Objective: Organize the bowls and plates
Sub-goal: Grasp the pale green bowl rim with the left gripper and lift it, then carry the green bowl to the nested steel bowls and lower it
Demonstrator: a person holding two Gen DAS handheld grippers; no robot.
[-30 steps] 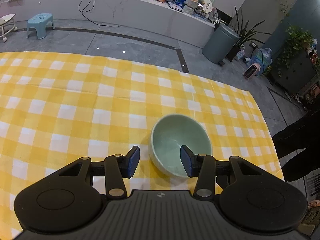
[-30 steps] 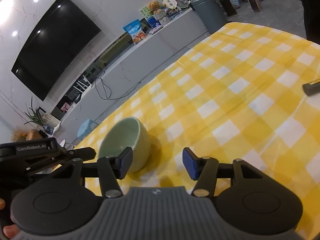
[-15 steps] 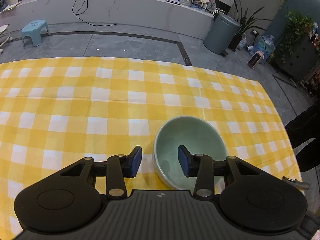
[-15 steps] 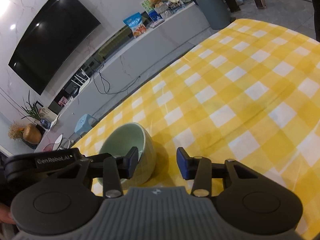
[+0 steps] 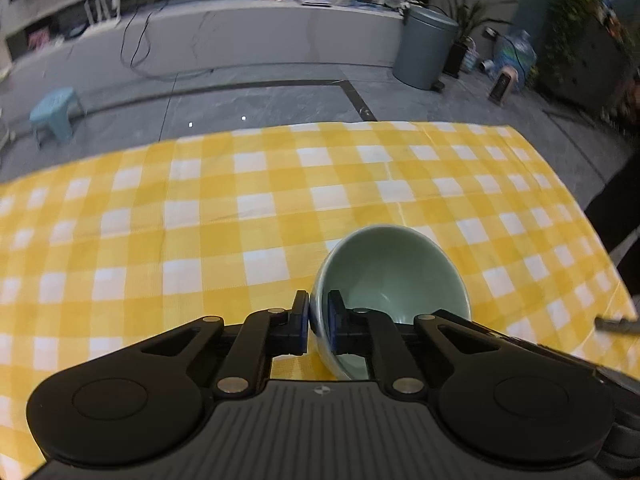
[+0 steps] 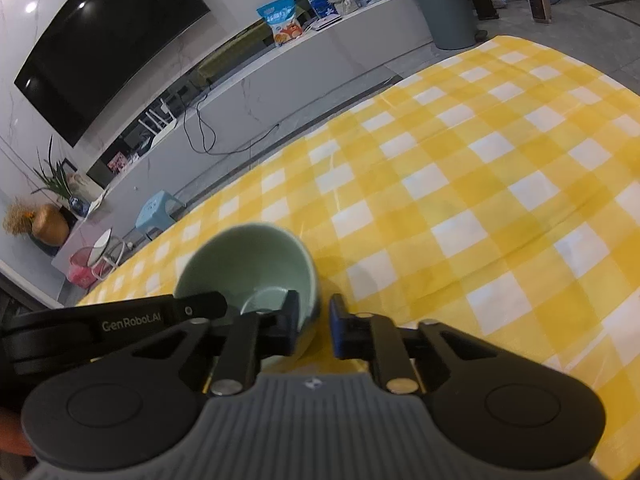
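A pale green bowl (image 5: 390, 276) sits on the yellow checked tablecloth (image 5: 248, 204). My left gripper (image 5: 319, 318) is shut on the bowl's left rim, one pad outside and one inside. In the right wrist view the same bowl (image 6: 244, 264) shows with my right gripper (image 6: 314, 328) straddling its right rim; the left pad is inside the bowl, the right pad stands apart outside, so it is open. The left gripper's arm (image 6: 120, 320) reaches in from the left.
The tablecloth's far edge (image 5: 320, 128) drops to a grey floor. Beyond are a blue stool (image 5: 54, 114), a grey bin (image 5: 426, 48) and a long low bench (image 6: 280, 64). A thin dark object (image 5: 616, 323) lies at the right edge of the cloth.
My left gripper has closed on the bowl's left rim. My right gripper has narrowed and moved in, so its left pad is now inside the bowl. The bowl looks slightly tilted.
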